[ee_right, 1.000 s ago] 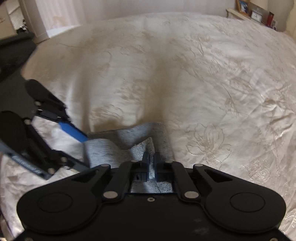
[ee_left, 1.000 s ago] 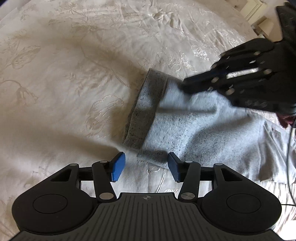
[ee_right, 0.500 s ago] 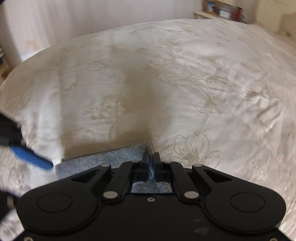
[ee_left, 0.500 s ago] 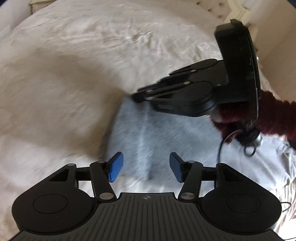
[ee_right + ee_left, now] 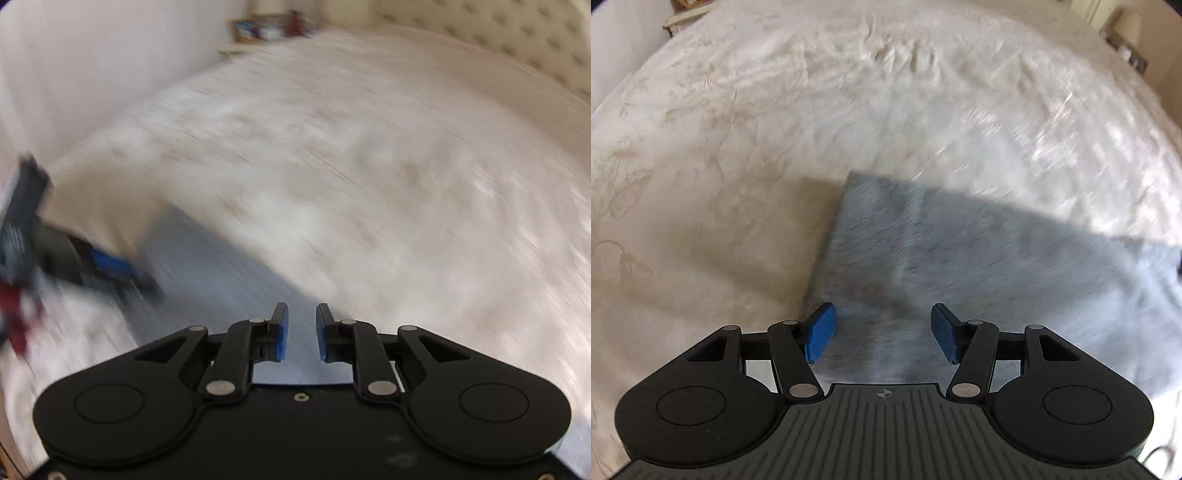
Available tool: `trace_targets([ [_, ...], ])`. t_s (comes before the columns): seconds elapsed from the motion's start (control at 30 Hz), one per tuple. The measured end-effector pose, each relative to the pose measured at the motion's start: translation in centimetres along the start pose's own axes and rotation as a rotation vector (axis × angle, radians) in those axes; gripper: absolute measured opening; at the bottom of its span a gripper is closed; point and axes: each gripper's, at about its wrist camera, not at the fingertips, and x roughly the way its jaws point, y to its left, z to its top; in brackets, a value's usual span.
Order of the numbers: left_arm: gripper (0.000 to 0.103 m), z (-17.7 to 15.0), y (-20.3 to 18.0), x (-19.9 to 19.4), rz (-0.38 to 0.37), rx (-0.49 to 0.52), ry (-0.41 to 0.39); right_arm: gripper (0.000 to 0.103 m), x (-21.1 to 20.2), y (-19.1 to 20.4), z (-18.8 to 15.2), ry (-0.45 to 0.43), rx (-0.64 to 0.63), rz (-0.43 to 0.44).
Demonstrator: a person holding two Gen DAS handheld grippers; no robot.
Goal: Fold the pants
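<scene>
On the cream bedspread (image 5: 746, 122): grey pants (image 5: 960, 258) laid flat, both tongs released.

Across the near part of the embroidered bedspread, the pants lie as a flat grey panel with a straight left edge and a squared far corner; the knit looks heathered and fleecy, though motion blur hides finer detail. Judged from this, the garment is light, soft and limp: it will drape and sag when lifted, will not slip readily on the pads, and is not fragile. Take hold at corners or along an edge, pinching all layers together, to keep the fold square. Left gripper (image 5: 882, 332) hovers over the near left edge, jaws about half apart, nothing between them. Right gripper (image 5: 302, 330) shows a narrow gap; its jaws have just been opening, with no cloth pinched.
</scene>
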Motion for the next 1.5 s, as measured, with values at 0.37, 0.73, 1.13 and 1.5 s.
trace_targets([
  [0.37, 0.056, -4.3, -16.3, -2.8, -0.159, 0.106, 0.018, 0.025, -5.3, -15.4, -10.8, 0.113, -0.024, -0.169],
  [0.73, 0.056, -7.6, -28.7, -2.2, -0.157, 0.043, 0.086, 0.039, -2.5, -23.2, -11.6, 0.176, -0.255, 0.010],
  [1.13, 0.056, -6.6, -30.0, -1.9, -0.068, 0.049, 0.105, 0.004, -2.4, -23.8, -12.1, 0.209, -0.417, 0.207],
  [1.5, 0.056, -2.3, -31.7, 1.0, -0.090, 0.137, 0.049, 0.004, -2.1, -25.5, -9.0, 0.074, -0.371, 0.046],
])
